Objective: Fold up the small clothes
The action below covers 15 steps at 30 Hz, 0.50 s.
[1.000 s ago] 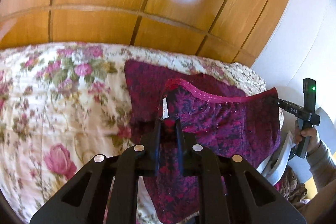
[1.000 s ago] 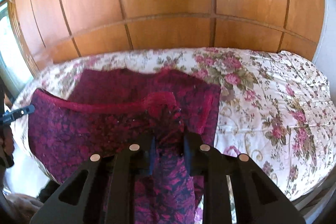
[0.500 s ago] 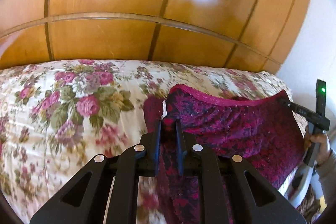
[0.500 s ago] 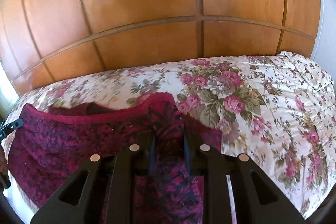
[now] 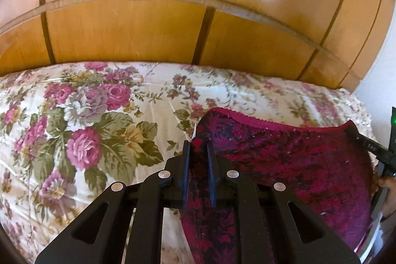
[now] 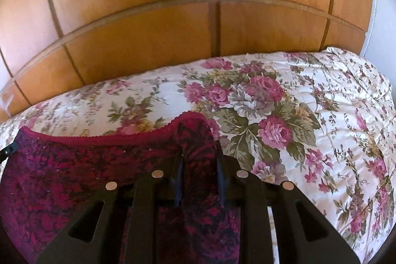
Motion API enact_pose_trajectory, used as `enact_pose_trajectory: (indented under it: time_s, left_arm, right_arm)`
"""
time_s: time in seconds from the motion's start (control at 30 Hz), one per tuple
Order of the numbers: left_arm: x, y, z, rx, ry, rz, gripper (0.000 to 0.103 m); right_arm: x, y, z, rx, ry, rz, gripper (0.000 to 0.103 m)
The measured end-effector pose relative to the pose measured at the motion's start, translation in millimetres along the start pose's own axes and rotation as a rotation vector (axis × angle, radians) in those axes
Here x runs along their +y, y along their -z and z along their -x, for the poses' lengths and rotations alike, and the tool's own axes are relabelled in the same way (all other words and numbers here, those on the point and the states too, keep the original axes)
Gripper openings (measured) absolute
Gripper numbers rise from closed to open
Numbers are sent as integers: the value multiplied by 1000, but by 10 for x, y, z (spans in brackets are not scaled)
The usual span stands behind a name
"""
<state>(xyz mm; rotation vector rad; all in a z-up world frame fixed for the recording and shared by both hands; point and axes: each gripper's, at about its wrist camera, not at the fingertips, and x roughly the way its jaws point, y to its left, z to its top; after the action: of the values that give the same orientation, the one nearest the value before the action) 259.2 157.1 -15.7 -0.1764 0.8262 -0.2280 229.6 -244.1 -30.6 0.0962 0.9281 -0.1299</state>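
Observation:
A dark red patterned garment (image 5: 284,165) with a pink trimmed top edge hangs stretched between my two grippers above the flowered bedspread (image 5: 86,120). My left gripper (image 5: 198,147) is shut on its left top corner. My right gripper (image 6: 199,147) is shut on its other top corner, and the garment (image 6: 74,165) spreads to the left in the right wrist view. The right gripper's tip (image 5: 371,147) shows at the far right of the left wrist view. The garment's lower part hangs out of sight below the fingers.
A wooden panelled headboard (image 5: 173,29) rises behind the bed. The flowered bedspread (image 6: 309,115) stretches right of the garment. A white wall (image 5: 381,61) stands at the right edge of the left wrist view.
Both grippers have lifted the garment's top edge off the bed and drawn it toward the near side. The part that lay flat on the bedspread is no longer seen.

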Motion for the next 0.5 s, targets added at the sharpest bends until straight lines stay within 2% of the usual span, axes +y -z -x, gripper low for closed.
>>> enact_pose_trajectory:
  time_s: [0.1, 0.2, 0.23, 0.3, 0.37, 0.4, 0.43, 0.5]
  left_arm:
    - [-18, 60, -204, 20, -49, -30, 12]
    - [-2, 72, -237, 24, -47, -11, 12]
    - [-6, 64, -214, 25, -47, -12, 14]
    - [-6, 60, -142, 19, -59, -10, 21]
    - [23, 102, 37, -13, -80, 13, 54]
    - [73, 161, 174, -39, -79, 35, 61]
    - [117, 207, 243, -46, -67, 52, 66]
    - [246, 354, 398, -42, -1, 106, 66]
  right_arm:
    - [-38, 12, -260, 72, 6, -14, 25]
    - [-58, -5, -348, 107, 13, -22, 32]
    - [-67, -8, -348, 111, 19, -25, 41]
    - [-116, -17, -303, 111, 13, -47, 51]
    - [-172, -1, -155, 89, -8, -74, 66]
    - [-203, 27, -51, 74, -21, -82, 70]
    - [-228, 63, 29, 63, -35, -89, 75]
    - [-318, 207, 216, 62, -71, -111, 77]
